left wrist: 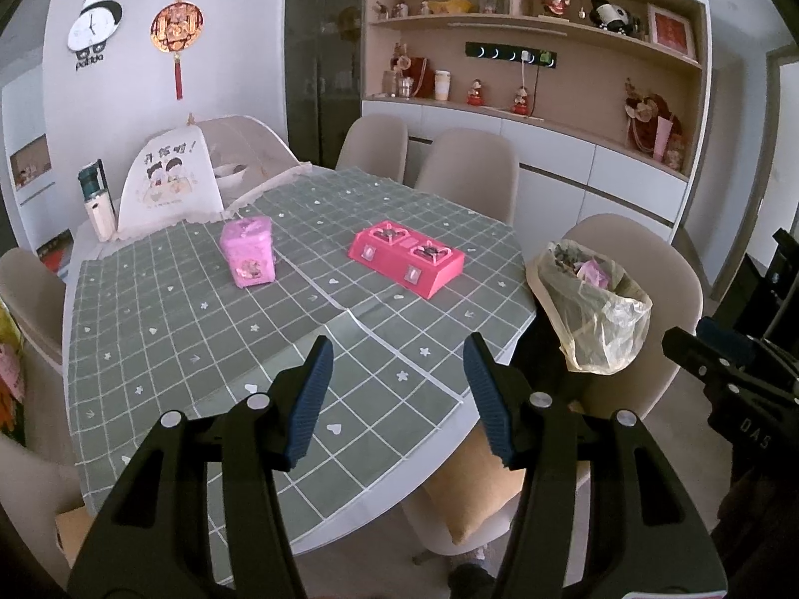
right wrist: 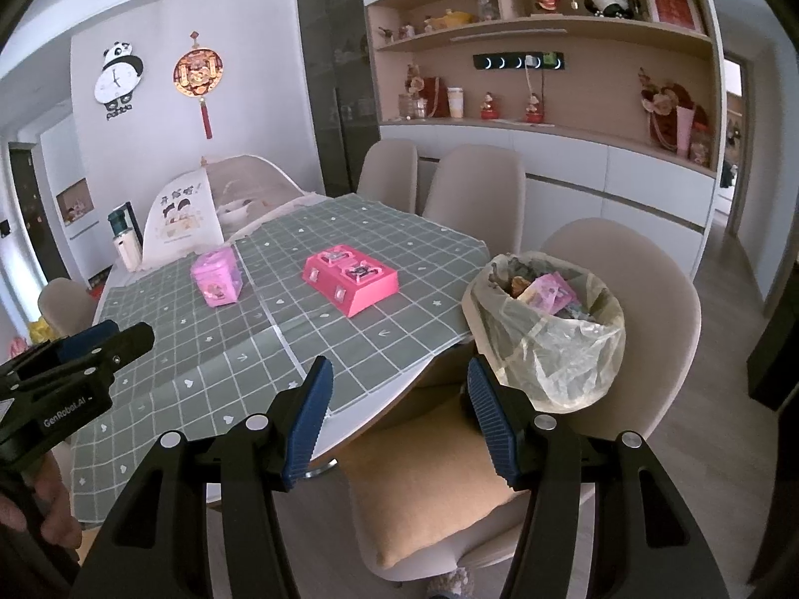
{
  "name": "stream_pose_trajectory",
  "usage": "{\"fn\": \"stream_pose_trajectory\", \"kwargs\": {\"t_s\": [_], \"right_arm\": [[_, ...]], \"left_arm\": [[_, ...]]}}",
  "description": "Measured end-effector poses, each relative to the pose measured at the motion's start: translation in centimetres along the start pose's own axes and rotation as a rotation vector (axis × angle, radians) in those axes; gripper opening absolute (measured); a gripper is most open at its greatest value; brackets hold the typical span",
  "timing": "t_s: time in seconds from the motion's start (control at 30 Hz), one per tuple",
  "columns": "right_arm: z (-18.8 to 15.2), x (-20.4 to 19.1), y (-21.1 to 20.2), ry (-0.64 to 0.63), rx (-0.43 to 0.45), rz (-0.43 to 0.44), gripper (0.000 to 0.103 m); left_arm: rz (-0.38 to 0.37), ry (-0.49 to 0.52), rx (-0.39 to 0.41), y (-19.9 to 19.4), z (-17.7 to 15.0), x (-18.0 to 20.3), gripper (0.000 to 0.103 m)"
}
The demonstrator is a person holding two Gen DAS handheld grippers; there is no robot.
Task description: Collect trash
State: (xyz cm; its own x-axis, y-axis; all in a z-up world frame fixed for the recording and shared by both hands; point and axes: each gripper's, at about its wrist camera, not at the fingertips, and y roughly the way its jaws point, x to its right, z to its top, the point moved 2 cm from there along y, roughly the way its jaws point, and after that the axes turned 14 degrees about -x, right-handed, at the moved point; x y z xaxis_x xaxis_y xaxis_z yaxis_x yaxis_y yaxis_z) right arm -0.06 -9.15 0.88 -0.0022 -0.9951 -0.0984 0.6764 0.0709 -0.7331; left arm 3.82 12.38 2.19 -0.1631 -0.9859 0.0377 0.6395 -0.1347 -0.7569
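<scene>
Two grippers, left gripper (left wrist: 397, 399) and right gripper (right wrist: 399, 417), hover with jaws wide, holding nothing. Trash bag (right wrist: 549, 329) sits on the chair at 3 o'clock off the counter (left wrist: 199, 349). I'd grab the pink box (left wrist: 248, 249) at 11 squarely across its sides.

black grippers (left wrist: 397, 399), ribbed blue fingers (left wrist: 309, 399), silver screws.

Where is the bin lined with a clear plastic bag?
In both views the bag-lined bin sits right of the checked grey table, in front of a beige chair.
</scene>
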Motion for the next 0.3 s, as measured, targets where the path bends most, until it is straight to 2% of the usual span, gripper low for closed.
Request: {"fn": "stream_pose_trajectory", "kwargs": {"t_s": [0.1, 0.2, 0.3], "right_arm": [[0.5, -0.1, 0.4, -0.008, -0.01, -0.007, 0.053], [1.6, -0.2, 1.5, -0.031, -0.031, -0.012, 0.053], [3.4, -0.8, 4.4, -0.091, -0.071, -0.012, 0.053]], "left_arm": [[-0.007, -0.028, -0.014, 0.8, 0.5, -0.6, 0.052], [-0.019, -0.074, -0.064, 2.9, 1.2, -1.8, 0.052], [0.028, -0.129, -0.115, 6.5, 1.9, -4.3, 0.053]]}}
